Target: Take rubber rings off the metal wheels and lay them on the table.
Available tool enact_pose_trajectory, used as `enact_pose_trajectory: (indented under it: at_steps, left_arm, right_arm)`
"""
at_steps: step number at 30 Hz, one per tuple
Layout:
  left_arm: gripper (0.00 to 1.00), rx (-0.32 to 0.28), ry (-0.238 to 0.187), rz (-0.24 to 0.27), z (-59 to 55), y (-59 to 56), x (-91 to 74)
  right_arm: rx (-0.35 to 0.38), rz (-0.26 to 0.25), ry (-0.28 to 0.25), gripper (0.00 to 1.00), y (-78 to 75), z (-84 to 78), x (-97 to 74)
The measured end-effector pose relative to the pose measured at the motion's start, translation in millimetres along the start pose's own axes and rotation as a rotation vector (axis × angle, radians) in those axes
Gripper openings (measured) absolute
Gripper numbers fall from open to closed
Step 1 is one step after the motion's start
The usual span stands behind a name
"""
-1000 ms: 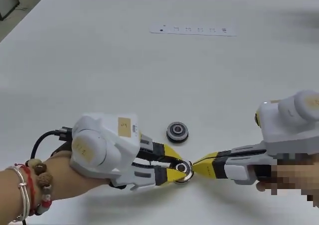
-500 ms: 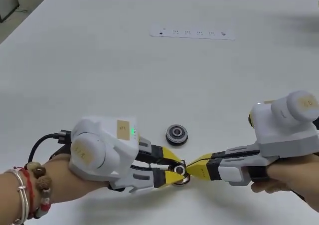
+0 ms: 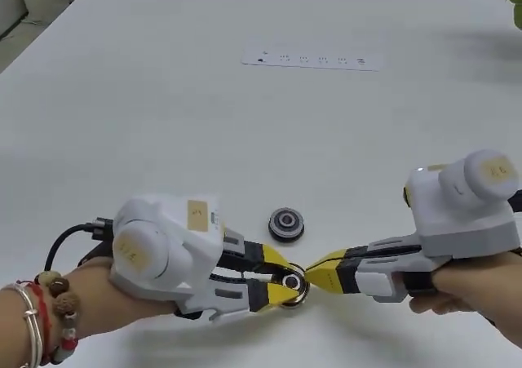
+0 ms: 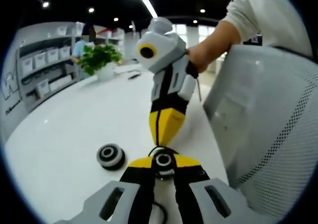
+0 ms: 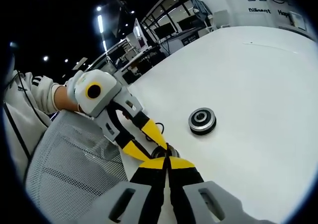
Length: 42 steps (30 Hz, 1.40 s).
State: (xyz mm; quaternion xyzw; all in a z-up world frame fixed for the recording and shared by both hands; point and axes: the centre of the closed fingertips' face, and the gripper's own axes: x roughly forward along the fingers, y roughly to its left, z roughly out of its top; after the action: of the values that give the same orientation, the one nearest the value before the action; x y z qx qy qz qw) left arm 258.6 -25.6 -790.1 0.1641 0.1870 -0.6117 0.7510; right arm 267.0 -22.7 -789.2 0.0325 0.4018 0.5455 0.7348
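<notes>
A small metal wheel [image 3: 293, 283] is held just above the white table [image 3: 163, 123] between the yellow-tipped jaws of my left gripper [image 3: 281, 286], which is shut on it. In the left gripper view the wheel [image 4: 164, 159] sits between those tips. My right gripper [image 3: 313, 277] comes in from the right with its jaws closed at the wheel's edge, pinching the thin black rubber ring [image 4: 158, 149]. A second wheel [image 3: 286, 223] with a black ring lies flat on the table just behind; it is also visible as the dark disc [image 5: 201, 120] in the right gripper view.
A white power strip [image 3: 310, 59] lies far back on the table. A grey mesh chair back [image 4: 268, 134] stands close to the table's near edge. A potted plant [image 4: 99, 60] sits at the table's far end.
Both grippers stay joined at the held wheel and have drifted slightly left and down in the picture. The wheel on the table has not moved.
</notes>
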Motion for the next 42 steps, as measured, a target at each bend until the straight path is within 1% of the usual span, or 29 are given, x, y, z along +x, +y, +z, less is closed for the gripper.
enact_pose_trajectory:
  at_steps: [2, 3, 4, 6, 9, 13, 16, 18, 19, 21, 25, 28, 30, 32, 36, 42]
  left_arm:
    - [0.16, 0.008, 0.005, -0.005, 0.5, -0.4, -2.0]
    - [0.17, 0.065, 0.022, -0.013, -0.6, -0.3, -5.5]
    - [0.17, 0.091, 0.028, -0.002, -0.5, 1.6, -8.0]
    - [0.2, 0.071, 0.024, -0.008, 2.4, 0.4, -13.8]
    - [0.24, 0.047, -0.015, 0.009, 13.4, 4.9, -27.0]
    - [0.29, 0.04, -0.026, 0.035, 18.4, 8.2, -42.2]
    - [0.34, 0.028, -0.034, 0.05, 21.3, 8.2, -52.4]
    - [0.42, 0.027, -0.023, 0.064, 19.7, 7.4, -58.4]
    - [0.45, 0.042, -0.016, 0.074, 19.6, 5.9, -61.9]
    - [0.51, 0.048, -0.004, 0.074, 18.0, 2.5, -68.1]
    - [0.51, 0.053, -0.001, 0.087, 15.8, 0.3, -78.2]
    - [0.54, 0.05, 0.002, 0.102, 13.1, -1.6, -86.4]
    - [0.56, 0.054, 0.008, 0.12, 11.4, -0.9, -91.8]
    - [0.59, 0.049, 0.006, 0.126, 11.0, -1.1, -95.9]
    - [0.62, 0.033, -0.009, 0.149, 10.5, 0.5, -106.2]
    - [0.65, 0.006, -0.03, 0.17, 9.7, 0.3, -116.8]
  right_arm:
    - [0.007, 0.002, 0.0, 0.0, 0.6, 0.0, -0.6]
    - [0.01, 0.003, -0.002, 0.0, 1.1, 0.6, -1.4]
    - [0.011, 0.003, -0.002, 0.0, 1.3, 0.9, -1.9]
    - [0.011, 0.0, 0.0, 0.0, 1.3, 1.4, -2.9]
    - [0.013, -0.002, -0.002, 0.0, 2.4, 2.5, -4.7]
    - [0.011, -0.008, -0.003, 0.0, 4.9, 3.6, -7.9]
    - [0.011, -0.013, -0.005, 0.0, 6.7, 4.3, -10.2]
    - [0.007, -0.019, -0.006, 0.0, 8.4, 4.6, -11.5]
    - [0.008, -0.02, -0.009, 0.0, 8.9, 5.2, -12.2]
    - [0.018, -0.023, -0.022, 0.0, 9.7, 8.4, -14.4]
    - [0.013, -0.038, -0.032, 0.0, 10.6, 12.9, -18.5]
    - [0.012, -0.04, -0.041, 0.0, 13.9, 15.3, -21.3]
    - [0.006, -0.044, -0.048, 0.0, 16.2, 17.0, -23.4]
    - [0.005, -0.048, -0.055, 0.0, 17.7, 18.5, -25.8]
    - [0.001, -0.056, -0.059, 0.0, 20.8, 21.1, -28.3]
    - [-0.016, -0.058, -0.071, 0.0, 28.6, 27.2, -29.4]
